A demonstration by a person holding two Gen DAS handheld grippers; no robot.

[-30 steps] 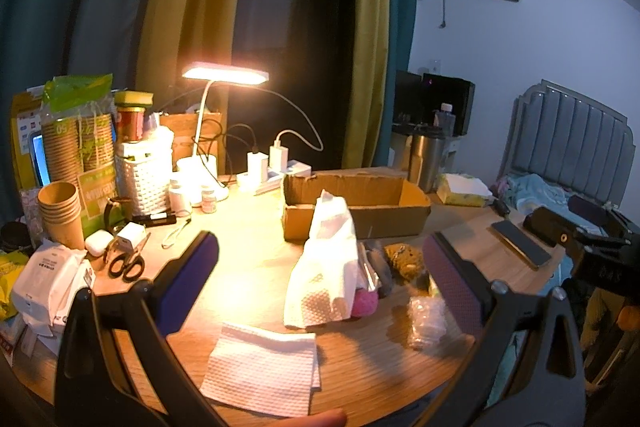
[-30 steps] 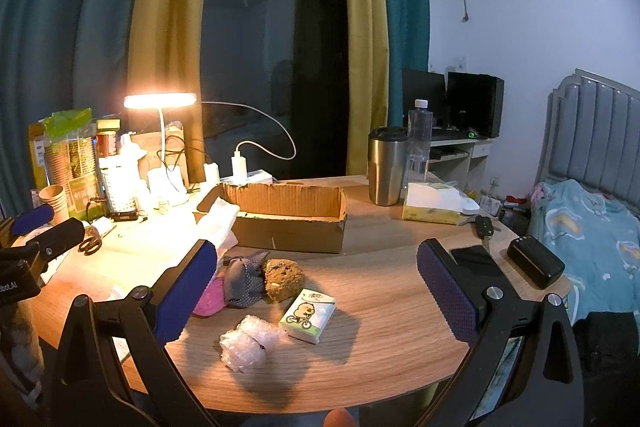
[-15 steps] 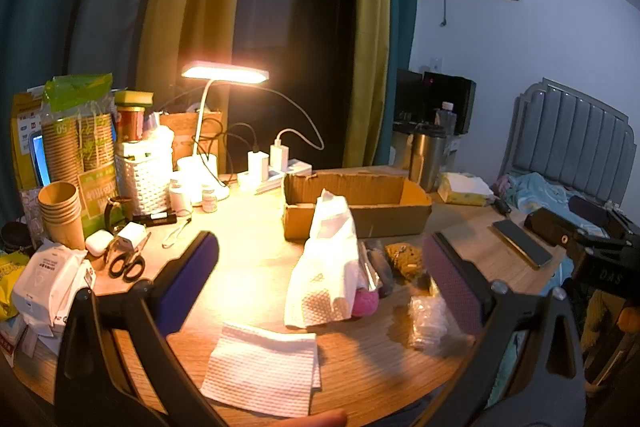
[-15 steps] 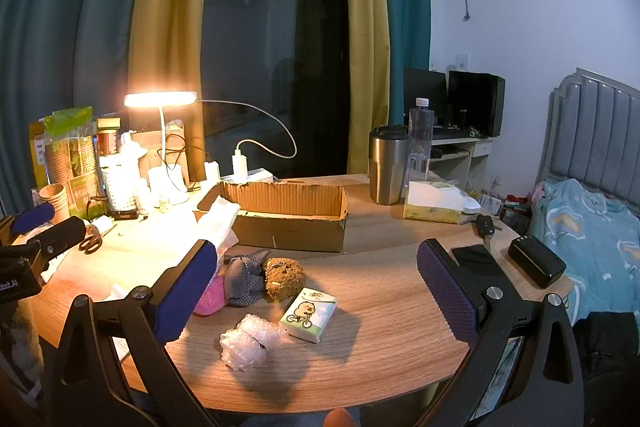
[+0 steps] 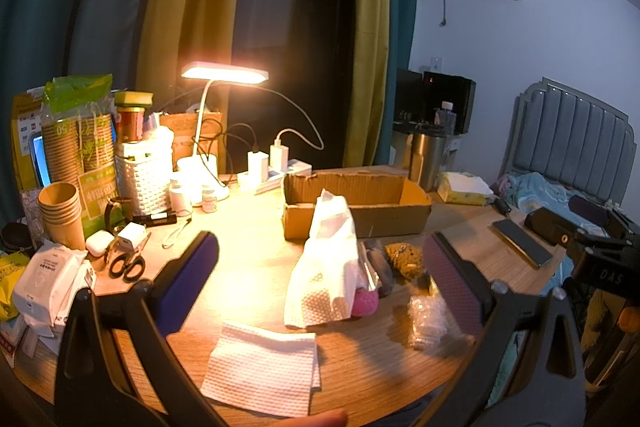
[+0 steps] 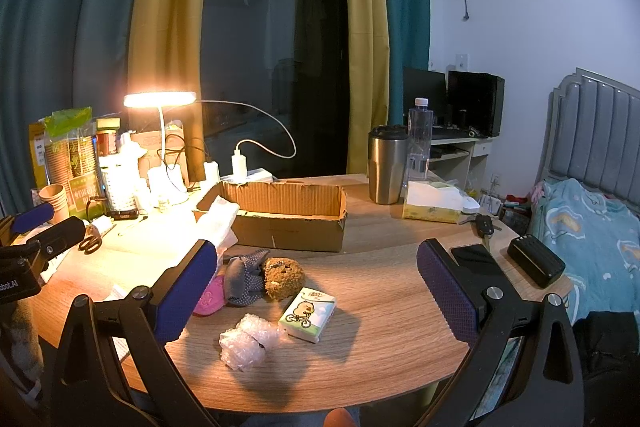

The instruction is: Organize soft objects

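Observation:
An open cardboard box (image 6: 288,217) sits mid-table; it also shows in the left wrist view (image 5: 360,205). In front of it lie a brown plush (image 6: 282,277), a grey dotted sock (image 6: 244,277), a pink item (image 6: 210,301), a tissue pack (image 6: 307,314) and crumpled bubble wrap (image 6: 246,341). A white cloth (image 5: 324,271) drapes against the box, and a folded white towel (image 5: 262,367) lies near the front edge. My left gripper (image 5: 320,267) and right gripper (image 6: 316,279) are both open, empty, and held above the table.
A lit desk lamp (image 5: 224,75), paper cups (image 5: 60,215), a white basket (image 5: 142,177), scissors (image 5: 126,263) and wipes (image 5: 48,279) crowd the left. A steel tumbler (image 6: 386,165), tissue box (image 6: 434,203), phone (image 6: 474,255) and black power bank (image 6: 536,265) are on the right.

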